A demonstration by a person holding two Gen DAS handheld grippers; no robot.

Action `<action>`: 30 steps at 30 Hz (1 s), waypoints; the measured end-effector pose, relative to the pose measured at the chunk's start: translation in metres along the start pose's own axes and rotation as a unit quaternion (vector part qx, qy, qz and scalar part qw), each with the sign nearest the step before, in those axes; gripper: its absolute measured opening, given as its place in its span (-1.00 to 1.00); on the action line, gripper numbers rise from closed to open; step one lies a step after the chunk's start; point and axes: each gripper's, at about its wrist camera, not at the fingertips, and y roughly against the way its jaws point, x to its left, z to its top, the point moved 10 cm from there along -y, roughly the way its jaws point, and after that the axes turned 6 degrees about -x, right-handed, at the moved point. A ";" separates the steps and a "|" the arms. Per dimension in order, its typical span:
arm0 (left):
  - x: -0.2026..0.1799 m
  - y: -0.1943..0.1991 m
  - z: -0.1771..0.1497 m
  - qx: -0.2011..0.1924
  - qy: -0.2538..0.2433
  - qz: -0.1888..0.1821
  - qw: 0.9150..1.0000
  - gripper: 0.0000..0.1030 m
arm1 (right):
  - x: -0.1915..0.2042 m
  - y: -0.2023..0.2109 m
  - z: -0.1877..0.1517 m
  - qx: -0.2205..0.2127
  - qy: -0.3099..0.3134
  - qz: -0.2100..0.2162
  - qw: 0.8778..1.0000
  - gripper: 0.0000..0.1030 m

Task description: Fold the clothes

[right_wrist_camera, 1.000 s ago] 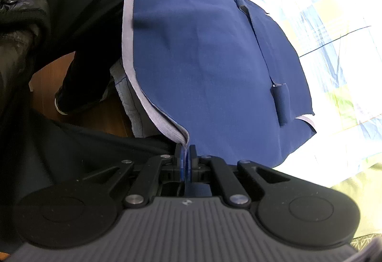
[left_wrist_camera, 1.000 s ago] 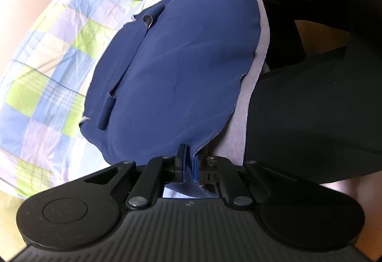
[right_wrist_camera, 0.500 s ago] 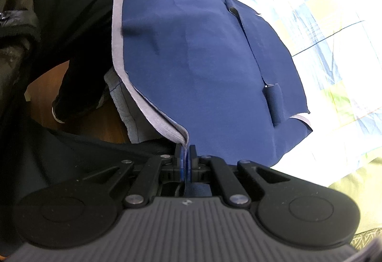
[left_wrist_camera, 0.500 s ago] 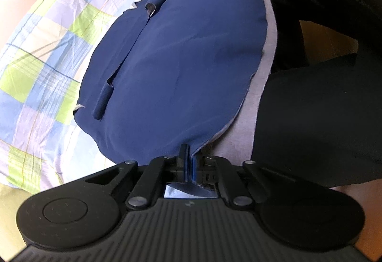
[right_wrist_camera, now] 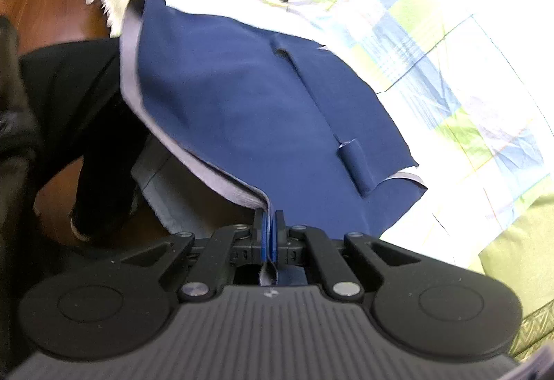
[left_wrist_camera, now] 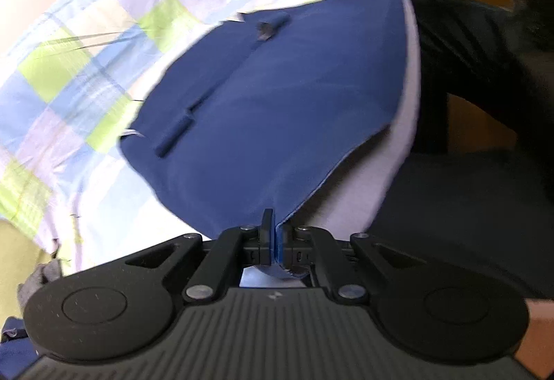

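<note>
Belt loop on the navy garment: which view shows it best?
Right wrist view: the belt loop is nearer and sharper, curling off the navy garment. In the left wrist view the same loop is smaller and motion-blurred.

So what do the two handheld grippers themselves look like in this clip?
Both look identical: the left gripper and right gripper are matte black with a ribbed grey-black body, two round side discs, angled linkage arms with silver rivets, a small logo mark and blue finger pads. No cables or sleeves visible.

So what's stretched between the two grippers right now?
Only the navy garment: the left gripper pinches one corner and the right gripper the other, its near edge spanning between them, showing pale lining. Both wrist views show it.
</note>
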 end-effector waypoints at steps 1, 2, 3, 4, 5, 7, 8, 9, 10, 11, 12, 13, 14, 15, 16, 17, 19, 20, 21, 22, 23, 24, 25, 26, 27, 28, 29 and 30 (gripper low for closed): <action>-0.001 0.001 -0.001 0.001 0.003 0.000 1.000 -1.00 | 0.003 0.000 -0.002 0.005 0.004 0.004 1.000 -0.99; -0.001 0.002 -0.003 0.001 0.007 0.000 1.000 -1.00 | 0.004 0.000 -0.004 0.006 -0.001 0.005 1.000 -0.99; -0.001 0.003 -0.004 0.001 0.011 0.001 1.000 -1.00 | 0.005 0.001 -0.006 0.006 -0.008 0.006 1.000 -0.99; 0.000 0.005 -0.006 0.000 0.016 0.004 1.000 -1.00 | 0.004 0.002 -0.007 0.005 -0.016 0.004 1.000 -0.99; 0.000 0.005 -0.009 0.002 0.020 0.007 1.000 -1.00 | 0.002 0.003 -0.008 0.004 -0.025 0.002 1.000 -0.99; -0.004 0.001 -0.017 0.015 0.011 0.002 1.000 -1.00 | 0.003 0.001 -0.013 0.006 -0.033 0.001 0.999 -0.99; -0.008 -0.001 -0.021 0.024 -0.001 0.001 1.000 -1.00 | 0.004 0.000 -0.015 0.008 -0.034 0.003 0.999 -0.99; -0.012 -0.004 -0.025 0.033 -0.014 -0.002 0.999 -1.00 | 0.006 -0.001 -0.016 0.010 -0.035 0.004 0.999 -0.99; -0.017 -0.006 -0.030 0.042 -0.027 -0.004 0.999 -1.00 | 0.011 -0.004 -0.020 0.015 -0.033 0.009 0.999 -0.99; -0.020 -0.006 -0.031 0.044 -0.029 -0.006 0.999 -1.00 | 0.015 -0.005 -0.022 0.017 -0.030 0.012 0.999 -0.99; -0.022 -0.005 -0.031 0.042 -0.030 -0.006 0.999 -1.00 | 0.018 -0.007 -0.024 0.020 -0.030 0.014 0.999 -0.99; -0.024 -0.003 -0.031 0.039 -0.033 -0.004 0.999 -0.92 | 0.021 -0.009 -0.027 0.023 -0.030 0.015 0.999 -0.99; -0.025 -0.001 -0.032 0.038 -0.035 -0.002 0.999 -0.88 | 0.022 -0.010 -0.028 0.023 -0.031 0.015 0.999 -0.99; -0.029 0.004 -0.034 0.036 -0.045 0.002 0.998 -0.77 | 0.023 -0.010 -0.028 0.023 -0.033 0.015 0.999 -0.98; -0.032 0.007 -0.037 0.036 -0.055 0.006 0.998 -0.61 | 0.024 -0.010 -0.029 0.022 -0.034 0.014 0.999 -0.98; -0.035 0.009 -0.041 0.039 -0.070 0.017 0.997 -0.41 | 0.024 -0.010 -0.030 0.022 -0.035 0.013 0.999 -0.98; -0.038 0.009 -0.046 0.036 -0.093 0.051 0.994 -0.03 | 0.025 -0.011 -0.032 0.022 -0.038 0.013 0.999 -0.98; -0.039 0.008 -0.047 0.032 -0.097 0.062 0.993 -0.02 | 0.025 -0.011 -0.032 0.022 -0.038 0.013 0.999 -0.98; -0.041 0.006 -0.046 0.027 -0.099 0.070 0.992 0.01 | 0.025 -0.012 -0.032 0.022 -0.038 0.013 0.999 -0.98; -0.045 0.003 -0.044 0.019 -0.113 0.082 0.990 0.06 | 0.026 -0.013 -0.032 0.023 -0.039 0.014 0.999 -0.98; -0.051 0.000 -0.042 0.009 -0.131 0.095 0.987 0.08 | 0.027 -0.014 -0.032 0.025 -0.038 0.014 0.999 -0.98; -0.056 -0.005 -0.040 0.003 -0.158 0.112 0.981 0.10 | 0.028 -0.015 -0.031 0.026 -0.037 0.014 0.999 -0.98; -0.058 -0.010 -0.039 0.003 -0.192 0.136 0.972 0.10 | 0.028 -0.015 -0.031 0.026 -0.037 0.014 0.999 -0.98; -0.061 -0.016 -0.039 0.005 -0.228 0.162 0.960 0.10 | 0.027 -0.014 -0.030 0.026 -0.037 0.013 0.999 -0.98; -0.061 -0.022 -0.039 0.008 -0.264 0.185 0.947 0.10 | 0.027 -0.014 -0.030 0.026 -0.038 0.013 0.999 -0.98; -0.060 -0.025 -0.039 0.007 -0.288 0.200 0.936 0.10 | 0.026 -0.015 -0.029 0.026 -0.039 0.012 0.999 -0.98; -0.060 -0.027 -0.039 0.004 -0.309 0.212 0.927 0.10 | 0.026 -0.015 -0.029 0.026 -0.039 0.011 0.999 -0.98; -0.059 -0.027 -0.037 -0.001 -0.312 0.210 0.927 0.06 | 0.026 -0.015 -0.028 0.026 -0.038 0.009 0.999 -0.98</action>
